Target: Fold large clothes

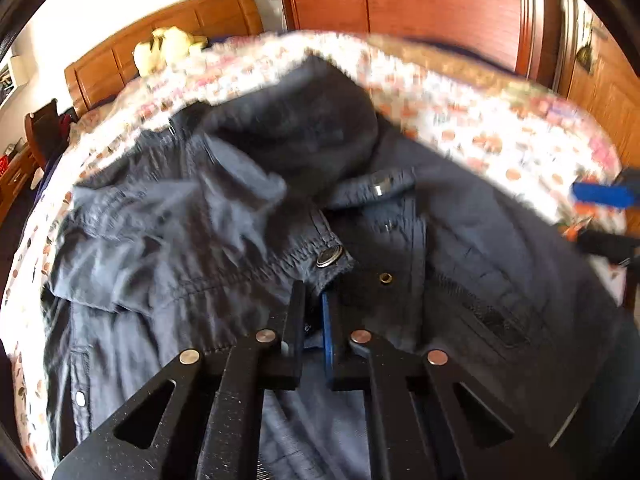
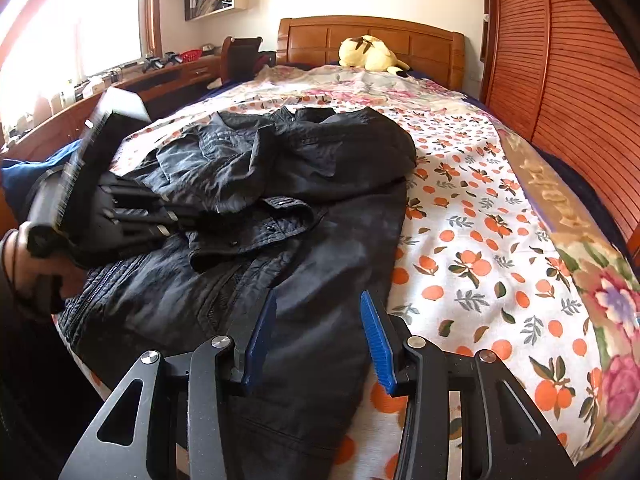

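Left wrist view: dark navy-black hooded jacket (image 1: 280, 208) of thin crinkled fabric lies spread over the bed, hood bunched at the top centre, metal snap buttons along the placket. Left gripper (image 1: 314, 308) sits low on the garment, its black and blue-lined fingers nearly together, clamped on a fold of the jacket's front edge just below a round snap. Frame is motion-blurred, especially the white bedsheet with orange fruit print (image 1: 500, 136) around the jacket. Wooden headboard (image 1: 168, 48) upper left with a pale yellow plush toy (image 1: 168, 46) against it; reddish wooden wardrobe doors (image 1: 400, 8) behind. The other gripper's blue pad shows at the far right edge.

Right wrist view: same jacket (image 2: 280, 200) lies crumpled on the left half of the bed, collar end toward the headboard, lower hem reaching the near edge. Right gripper (image 2: 318, 336) hovers over the jacket's lower right panel, blue-padded fingers apart, nothing between them, pads not pressing the cloth. Left gripper (image 2: 160, 216) enters from the left, held by a hand (image 2: 36, 268) with a dark band at the wrist, fingertips buried in a bunched fold at mid-garment. Fruit-print bedsheet (image 2: 480, 240) bare on the right. Plush toy (image 2: 370, 58) at the headboard (image 2: 400, 36); slatted wardrobe doors (image 2: 560, 80) right; long wooden desk (image 2: 152, 80) below the window, left.
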`<move>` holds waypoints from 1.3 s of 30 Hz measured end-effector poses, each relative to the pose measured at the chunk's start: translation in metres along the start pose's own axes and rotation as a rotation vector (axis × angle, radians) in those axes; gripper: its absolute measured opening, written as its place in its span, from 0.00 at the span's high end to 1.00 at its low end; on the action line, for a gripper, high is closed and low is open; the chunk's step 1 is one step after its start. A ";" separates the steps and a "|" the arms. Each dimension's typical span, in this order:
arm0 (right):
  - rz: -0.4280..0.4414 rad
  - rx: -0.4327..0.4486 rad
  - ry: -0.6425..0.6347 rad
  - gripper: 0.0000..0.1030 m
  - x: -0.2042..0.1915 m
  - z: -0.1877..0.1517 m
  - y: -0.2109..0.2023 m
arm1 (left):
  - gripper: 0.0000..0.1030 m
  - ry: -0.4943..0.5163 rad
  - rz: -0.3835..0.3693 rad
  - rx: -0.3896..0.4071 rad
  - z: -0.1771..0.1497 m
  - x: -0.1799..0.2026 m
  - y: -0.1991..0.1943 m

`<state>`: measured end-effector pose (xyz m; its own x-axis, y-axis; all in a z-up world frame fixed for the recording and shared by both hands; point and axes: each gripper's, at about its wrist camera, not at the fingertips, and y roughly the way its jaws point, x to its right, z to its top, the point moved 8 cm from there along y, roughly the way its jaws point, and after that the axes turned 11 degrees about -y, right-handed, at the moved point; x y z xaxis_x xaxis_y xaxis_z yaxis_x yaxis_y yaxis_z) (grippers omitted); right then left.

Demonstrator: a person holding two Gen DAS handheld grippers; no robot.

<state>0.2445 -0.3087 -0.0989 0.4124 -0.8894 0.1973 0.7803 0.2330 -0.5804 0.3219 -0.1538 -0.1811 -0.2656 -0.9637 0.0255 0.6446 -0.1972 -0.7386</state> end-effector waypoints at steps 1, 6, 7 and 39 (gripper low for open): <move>-0.005 -0.005 0.002 0.56 -0.002 0.002 0.001 | 0.93 -0.003 -0.001 0.026 0.003 -0.004 -0.009; -0.007 -0.004 0.029 0.56 -0.017 0.016 0.004 | 0.93 -0.083 -0.045 0.180 0.016 -0.043 -0.074; -0.006 -0.001 0.035 0.56 -0.021 0.020 0.004 | 0.94 -0.099 -0.049 0.199 0.017 -0.050 -0.084; -0.061 -0.015 -0.038 0.56 -0.035 0.047 0.023 | 0.31 -0.329 0.021 0.224 -0.058 -0.176 -0.130</move>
<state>0.2699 -0.2533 -0.0820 0.3819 -0.8861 0.2625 0.7975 0.1725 -0.5781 0.2432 0.0513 -0.1292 -0.0298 -0.9669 0.2533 0.7977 -0.1757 -0.5769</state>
